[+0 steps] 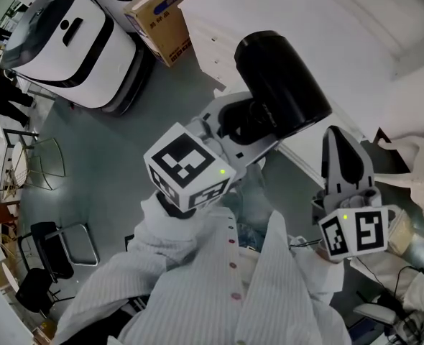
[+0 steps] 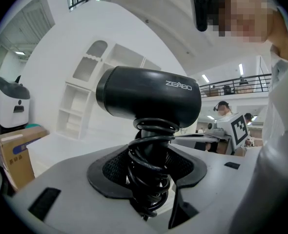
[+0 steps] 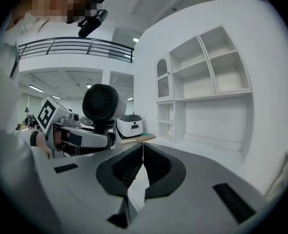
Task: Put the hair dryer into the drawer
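Left claw (image 2: 151, 172) grips the hair dryer (image 2: 149, 99) over its coiled cord (image 2: 145, 189), so it could twist loose; right claw (image 3: 143, 165) sits closed, empty.

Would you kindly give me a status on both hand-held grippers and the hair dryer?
Left hand-held gripper shut on hair dryer, at its cord-wrapped handle. Right hand-held gripper shut, empty. Hair dryer aloft, not yet in a drawer. Nothing seen blocking.

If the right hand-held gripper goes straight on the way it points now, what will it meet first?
Nothing near. The right hand-held gripper, shut and empty, points past the hair dryer at its left. Farther on, the box seen above it or the white shelves likely come first; depth is unclear.
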Demonstrator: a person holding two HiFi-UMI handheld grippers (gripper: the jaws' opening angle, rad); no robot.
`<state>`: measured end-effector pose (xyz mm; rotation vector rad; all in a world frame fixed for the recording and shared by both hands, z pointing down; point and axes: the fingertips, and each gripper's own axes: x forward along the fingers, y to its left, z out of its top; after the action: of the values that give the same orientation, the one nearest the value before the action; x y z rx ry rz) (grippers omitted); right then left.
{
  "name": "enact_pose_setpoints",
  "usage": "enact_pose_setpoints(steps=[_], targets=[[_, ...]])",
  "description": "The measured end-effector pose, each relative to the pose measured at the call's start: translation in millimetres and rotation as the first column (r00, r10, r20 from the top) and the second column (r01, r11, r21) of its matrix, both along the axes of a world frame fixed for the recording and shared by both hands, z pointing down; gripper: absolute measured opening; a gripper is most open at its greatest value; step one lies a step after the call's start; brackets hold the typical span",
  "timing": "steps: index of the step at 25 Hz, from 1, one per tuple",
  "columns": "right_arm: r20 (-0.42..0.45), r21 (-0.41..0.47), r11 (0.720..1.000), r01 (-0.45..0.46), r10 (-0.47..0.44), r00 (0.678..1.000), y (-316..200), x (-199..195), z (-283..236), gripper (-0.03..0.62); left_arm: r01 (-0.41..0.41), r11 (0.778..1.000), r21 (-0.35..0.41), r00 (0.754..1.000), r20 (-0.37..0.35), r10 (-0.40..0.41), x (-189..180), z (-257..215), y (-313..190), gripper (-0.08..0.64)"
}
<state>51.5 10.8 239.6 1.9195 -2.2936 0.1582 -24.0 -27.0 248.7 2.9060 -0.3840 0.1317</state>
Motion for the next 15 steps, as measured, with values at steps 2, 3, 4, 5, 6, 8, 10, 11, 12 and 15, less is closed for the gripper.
enact_pose_setpoints(steps=[2, 3, 4, 5, 6, 8, 10, 11, 12, 15], targets=[[0.004, -0.002, 1.0, -0.001, 0.001, 1.0, -16.1, 10.4, 1.9, 0.012, 0.0, 1.0, -0.001, 1.0, 0.004, 0.0, 9.6, 1.6, -14.9, 0.218], [0.006, -0.003, 1.0, 0.0, 0.0, 1.0, -25.1, 15.7, 2.9, 0.012, 0.001, 1.0, -0.001, 1.0, 0.005, -0.001, 14.9, 2.4, -23.3, 0.218], [0.007, -0.004, 1.0, 0.002, -0.002, 1.0, -34.8, 20.9, 3.5, 0.012, 0.001, 1.0, -0.002, 1.0, 0.006, -0.001, 20.6, 2.9, -32.3, 0.218], [0.008, -0.004, 1.0, 0.003, -0.003, 1.0, -45.2, 26.4, 3.5, 0.012, 0.001, 1.0, -0.003, 1.0, 0.007, -0.001, 26.6, 3.1, -42.0, 0.218], [0.008, -0.003, 1.0, 0.003, -0.003, 1.0, -56.0, 32.1, 3.0, 0.012, 0.001, 1.0, -0.004, 1.0, 0.007, -0.001, 33.0, 3.0, -52.1, 0.218], [0.009, -0.001, 1.0, 0.001, -0.001, 1.0, -77.4, 45.0, 0.7, 0.012, -0.003, 1.0, -0.005, 1.0, 0.007, 0.003, 46.5, 2.0, -72.0, 0.218], [0.009, 0.002, 1.0, -0.004, 0.004, 1.0, -97.1, 59.2, -1.9, 0.012, -0.009, 1.0, -0.003, 1.0, 0.008, 0.009, 60.9, 0.2, -91.0, 0.218], [0.01, 0.003, 1.0, -0.008, 0.007, 1.0, -106.2, 66.3, -3.3, 0.012, -0.011, 1.0, -0.001, 1.0, 0.009, 0.011, 68.2, -1.0, -100.1, 0.218], [0.009, 0.003, 1.0, -0.01, 0.01, 1.0, -114.7, 73.2, -4.9, 0.012, -0.013, 1.0, 0.0, 1.0, 0.01, 0.013, 75.3, -2.3, -108.7, 0.218], [0.0, 0.0, 1.0, -0.013, 0.013, 1.0, -134.7, 93.5, -9.3, 0.012, -0.02, 1.0, 0.004, 1.0, 0.006, 0.02, 96.1, -6.9, -128.1, 0.218]])
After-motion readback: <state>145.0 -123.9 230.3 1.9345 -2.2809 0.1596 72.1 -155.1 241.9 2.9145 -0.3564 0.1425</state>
